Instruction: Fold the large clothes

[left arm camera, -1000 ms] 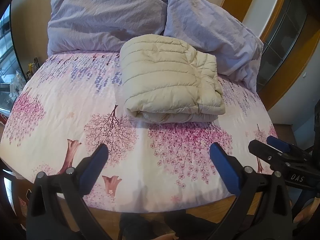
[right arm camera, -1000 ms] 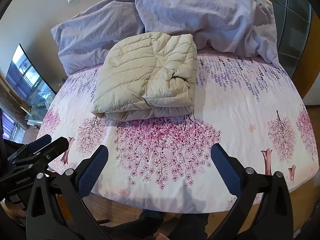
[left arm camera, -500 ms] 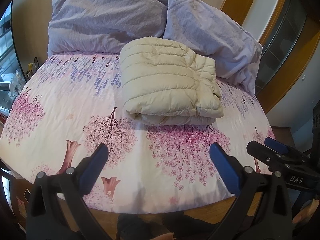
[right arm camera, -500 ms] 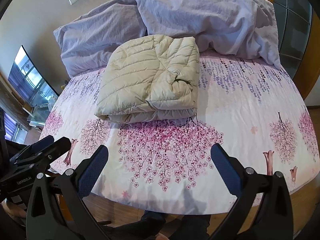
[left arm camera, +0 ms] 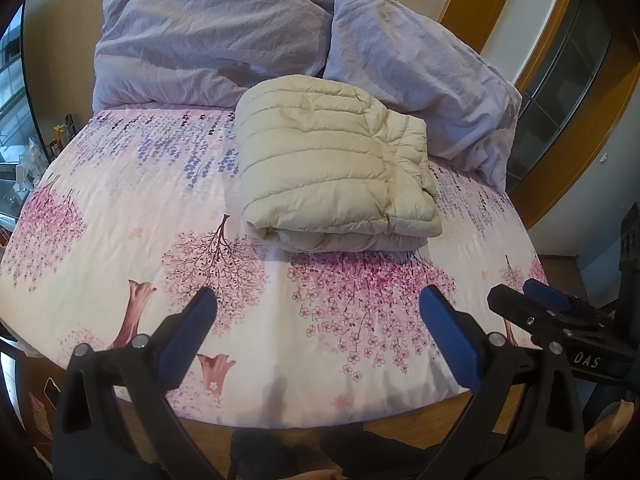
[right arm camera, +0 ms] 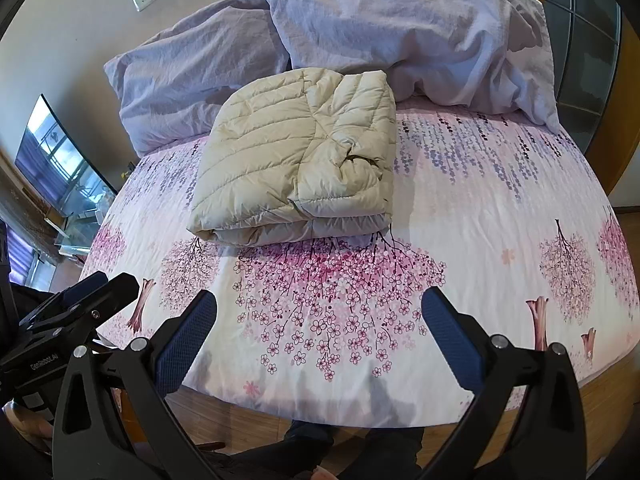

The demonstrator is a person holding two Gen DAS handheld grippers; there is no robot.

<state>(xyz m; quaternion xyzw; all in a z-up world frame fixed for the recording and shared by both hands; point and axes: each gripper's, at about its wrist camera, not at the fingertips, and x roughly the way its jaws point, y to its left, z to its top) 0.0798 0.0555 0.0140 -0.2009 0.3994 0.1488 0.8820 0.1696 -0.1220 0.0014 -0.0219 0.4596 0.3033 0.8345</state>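
Cream puffer jacket [left arm camera: 336,168] sits folded into a thick rectangular bundle at frame center on the floral bedsheet [left arm camera: 120,216], its far edge against the lavender pillows [left arm camera: 216,40]. Long axis runs toward the pillows; rolled fold edge faces the foot of the bed. Left gripper [left arm camera: 320,332] and right gripper [right arm camera: 320,332] both spread wide, holding nothing, well short of the jacket [right arm camera: 300,160].

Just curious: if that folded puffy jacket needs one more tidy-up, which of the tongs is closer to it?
Roughly a tie. Both the left tongs and right tongs hang open at the bed's foot, clear of the folded jacket, which looks finished. Right faces its loose edge, a slight advantage.
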